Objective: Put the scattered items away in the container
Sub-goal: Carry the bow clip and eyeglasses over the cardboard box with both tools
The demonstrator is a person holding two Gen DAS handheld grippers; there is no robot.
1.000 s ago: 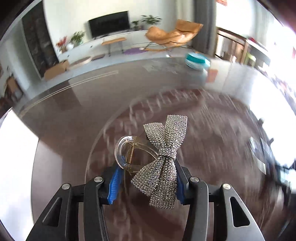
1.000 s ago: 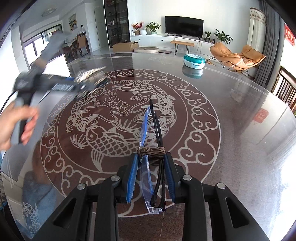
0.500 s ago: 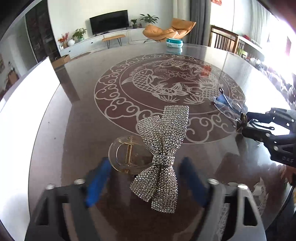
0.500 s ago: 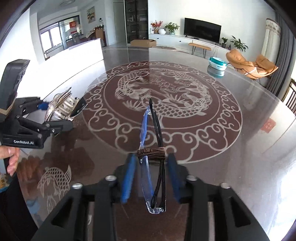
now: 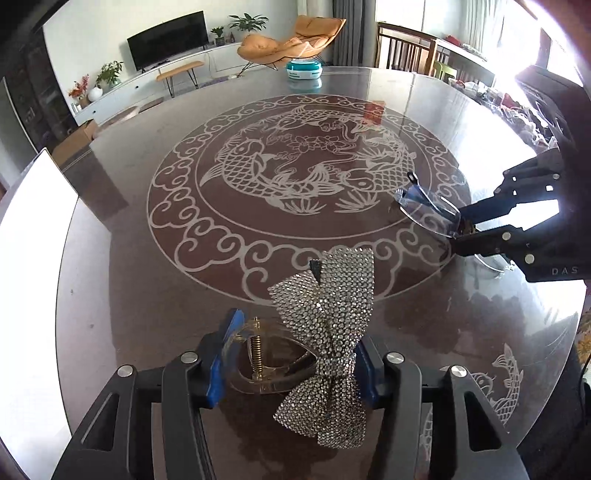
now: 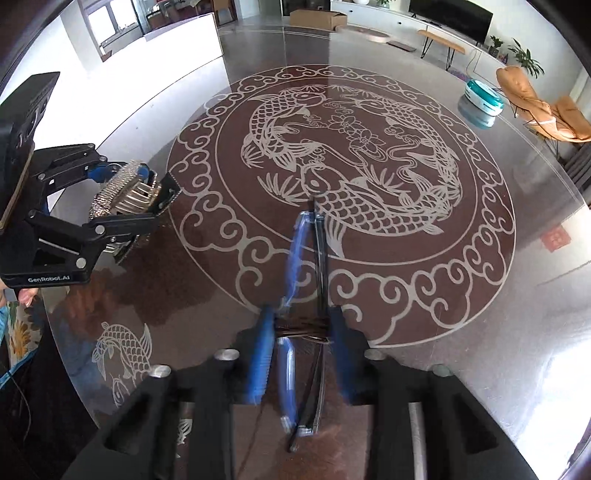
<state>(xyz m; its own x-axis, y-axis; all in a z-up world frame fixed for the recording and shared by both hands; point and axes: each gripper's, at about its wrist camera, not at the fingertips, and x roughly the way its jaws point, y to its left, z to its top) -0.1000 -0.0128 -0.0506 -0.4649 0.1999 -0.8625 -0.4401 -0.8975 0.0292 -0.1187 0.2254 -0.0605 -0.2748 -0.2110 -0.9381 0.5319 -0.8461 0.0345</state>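
My left gripper (image 5: 291, 354) is shut on a clear hair claw clip with a silver rhinestone bow (image 5: 328, 332) and holds it above the near part of the table. It also shows in the right wrist view (image 6: 122, 192) at the left. My right gripper (image 6: 301, 328) is shut on folded glasses with a blue and black frame (image 6: 303, 251), tied with a brown band. The glasses also show in the left wrist view (image 5: 424, 206) at the right. A teal and white round container (image 5: 303, 69) stands at the table's far edge, also in the right wrist view (image 6: 482, 98).
The round dark glass table (image 5: 129, 229) has a white koi fish pattern in its middle. A small red mark (image 6: 554, 238) lies on the table toward the right. Beyond the table are an orange lounge chair (image 5: 295, 33), a TV and wooden chairs.
Both grippers have swung so that they look over the table's middle. The left gripper still holds the bow clip, the right still holds the glasses, which now blur with motion.
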